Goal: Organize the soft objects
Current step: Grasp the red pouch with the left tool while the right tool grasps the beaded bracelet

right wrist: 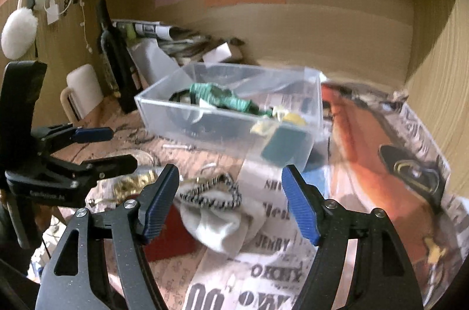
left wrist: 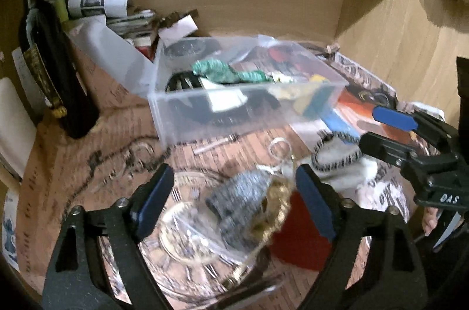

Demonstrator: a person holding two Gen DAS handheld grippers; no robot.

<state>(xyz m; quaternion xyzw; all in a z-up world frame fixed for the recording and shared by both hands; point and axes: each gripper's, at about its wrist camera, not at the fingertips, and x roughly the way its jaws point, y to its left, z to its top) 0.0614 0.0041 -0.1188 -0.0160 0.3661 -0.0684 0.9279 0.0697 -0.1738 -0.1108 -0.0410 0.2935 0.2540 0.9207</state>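
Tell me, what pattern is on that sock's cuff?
The sock is white; its cuff is striped black and white, clearest in the right wrist view.

Newspaper-covered desk (right wrist: 366, 163), clear box (right wrist: 234, 131), bottle (left wrist: 52, 69)

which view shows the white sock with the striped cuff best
The right wrist view: the white sock lies whole between the open right gripper fingers. The left wrist view shows it at the edge, partly behind a finger.

Dim warm indoor light, motion blur throughout, fisheye bending, dark vignetted corners
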